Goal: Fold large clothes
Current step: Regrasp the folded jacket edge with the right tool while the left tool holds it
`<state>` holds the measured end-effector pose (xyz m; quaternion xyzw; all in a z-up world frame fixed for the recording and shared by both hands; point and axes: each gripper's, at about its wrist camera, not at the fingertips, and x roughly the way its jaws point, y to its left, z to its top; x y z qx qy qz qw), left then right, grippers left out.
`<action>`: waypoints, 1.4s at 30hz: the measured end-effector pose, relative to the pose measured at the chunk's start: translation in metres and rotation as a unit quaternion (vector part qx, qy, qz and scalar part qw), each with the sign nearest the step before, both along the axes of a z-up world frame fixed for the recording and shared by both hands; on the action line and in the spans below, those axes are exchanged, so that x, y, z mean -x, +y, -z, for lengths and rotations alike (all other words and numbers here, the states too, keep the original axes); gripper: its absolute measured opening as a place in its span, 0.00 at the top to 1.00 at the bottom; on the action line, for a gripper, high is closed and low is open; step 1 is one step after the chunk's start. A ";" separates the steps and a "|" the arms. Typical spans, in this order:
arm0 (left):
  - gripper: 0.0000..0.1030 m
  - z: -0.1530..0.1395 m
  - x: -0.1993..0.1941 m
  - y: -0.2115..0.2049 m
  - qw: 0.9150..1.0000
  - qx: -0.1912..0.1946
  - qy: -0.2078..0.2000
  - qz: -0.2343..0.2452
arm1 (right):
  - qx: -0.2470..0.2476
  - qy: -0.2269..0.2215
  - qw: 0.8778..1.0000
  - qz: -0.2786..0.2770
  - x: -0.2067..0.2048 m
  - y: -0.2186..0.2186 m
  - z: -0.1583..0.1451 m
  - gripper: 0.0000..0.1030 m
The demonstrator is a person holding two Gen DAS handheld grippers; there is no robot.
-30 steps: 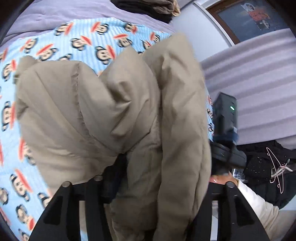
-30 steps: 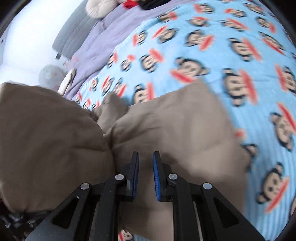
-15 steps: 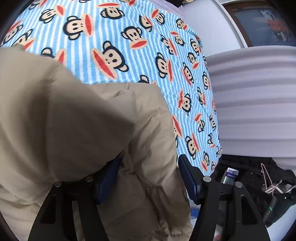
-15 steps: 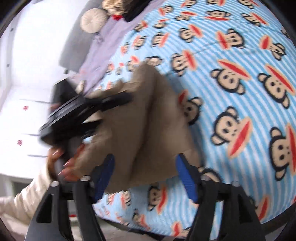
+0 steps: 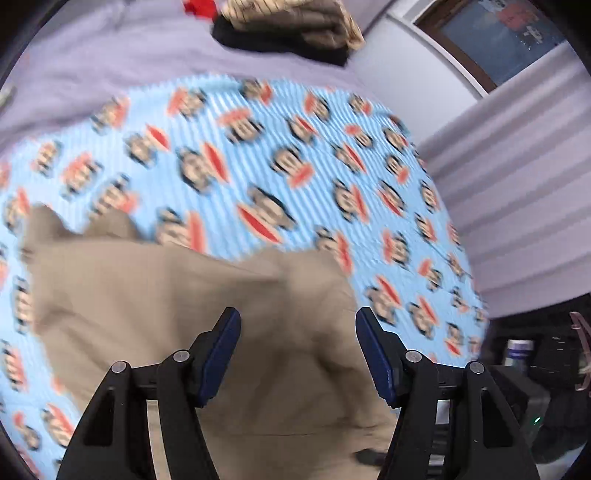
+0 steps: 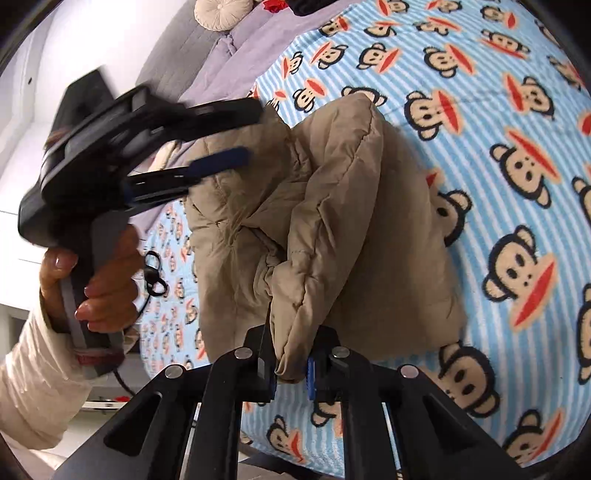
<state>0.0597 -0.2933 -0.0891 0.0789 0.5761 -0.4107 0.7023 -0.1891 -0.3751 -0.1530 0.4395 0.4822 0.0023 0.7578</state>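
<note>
fingers of the right gripper (image 6: 290, 363) pinch a puffy edge of the tan padded jacket (image 6: 325, 229) at 6 o'clock in the right wrist view, the fabric bunched between the blue pads. the jacket lies in a folded heap on the monkey-print blanket (image 6: 498, 122) covering the bed, filling the centre of that view. at 9 o'clock the person's left hand (image 6: 99, 280) grips the handle of the left gripper (image 5: 297, 350), whose fingers stand spread wide with nothing between them, above the jacket; that view is blurred, so contact is hard to judge. a pile of dark and tan clothes (image 5: 291, 26) sits at 12 o'clock on the lilac sheet (image 5: 110, 66).
</note>
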 end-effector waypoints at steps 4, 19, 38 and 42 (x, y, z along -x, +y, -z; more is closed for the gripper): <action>0.36 0.009 -0.031 0.039 0.994 -0.063 -0.056 -0.073 | 0.034 0.023 0.999 -0.028 -0.004 0.003 0.009 0.88; 0.36 0.098 -0.037 -0.030 0.982 -0.165 -0.060 -0.069 | 0.039 0.102 0.994 -0.001 0.012 -0.021 0.075 0.88; 0.36 0.096 -0.034 -0.027 0.981 -0.167 -0.066 -0.073 | 0.098 0.029 0.994 -0.033 0.002 -0.048 -0.007 0.84; 0.35 0.081 -0.029 -0.017 0.982 -0.160 -0.068 -0.072 | 0.118 0.100 0.986 -0.064 -0.010 -0.033 0.030 0.84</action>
